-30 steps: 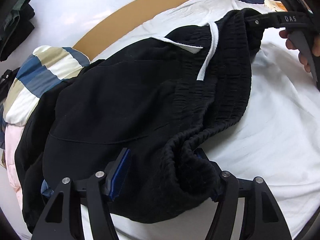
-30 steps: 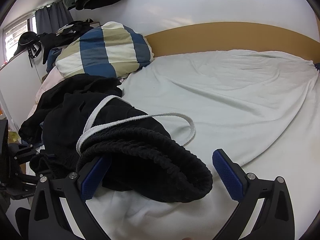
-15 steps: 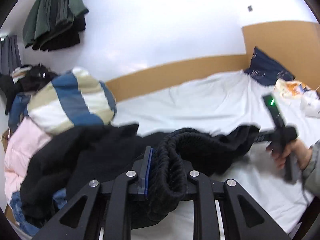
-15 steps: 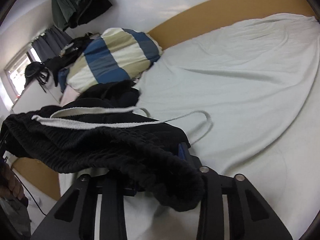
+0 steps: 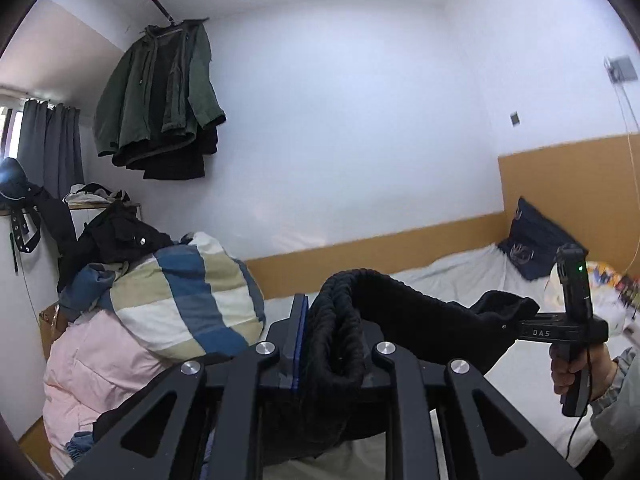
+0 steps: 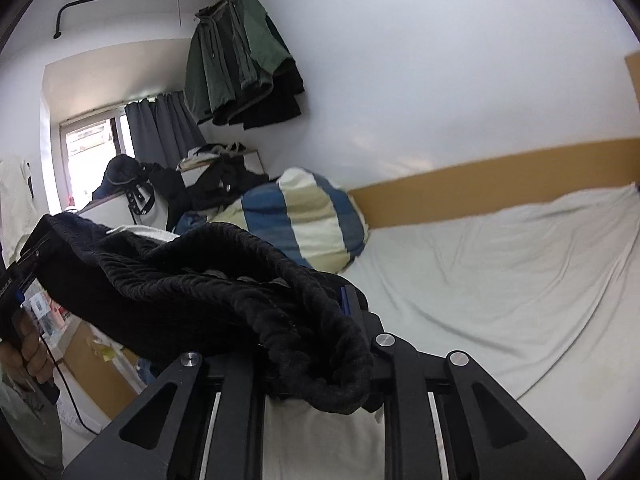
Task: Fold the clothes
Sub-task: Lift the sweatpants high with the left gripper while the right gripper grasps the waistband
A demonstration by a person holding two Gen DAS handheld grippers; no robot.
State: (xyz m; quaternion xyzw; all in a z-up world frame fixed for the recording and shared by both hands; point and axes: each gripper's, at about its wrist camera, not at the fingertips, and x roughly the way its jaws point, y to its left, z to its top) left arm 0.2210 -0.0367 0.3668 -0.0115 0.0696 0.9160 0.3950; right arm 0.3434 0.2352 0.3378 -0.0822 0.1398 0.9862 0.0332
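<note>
Spanning the air above the bed [image 6: 500, 272], the black pants [image 5: 420, 320] run waistband-long from the left gripper [image 5: 332, 344] to the right gripper [image 6: 316, 336], each with fingers clamped tight on a bunched waistband end, legs hanging below.

Both tools are matte black. The left gripper [image 5: 332, 344] has angular linkage arms with triangular cut-outs, four round silver screw heads and a blue pad on one finger. The right gripper [image 5: 508, 322], seen from the left wrist view, bears white "DAS" lettering on its crossbar, an upright black module with a small green light, and a thin black cable trailing from its handle. The right hand [image 5: 576, 372] emerges from a pale grey sleeve [image 5: 618, 412] with a gathered cuff.
</note>
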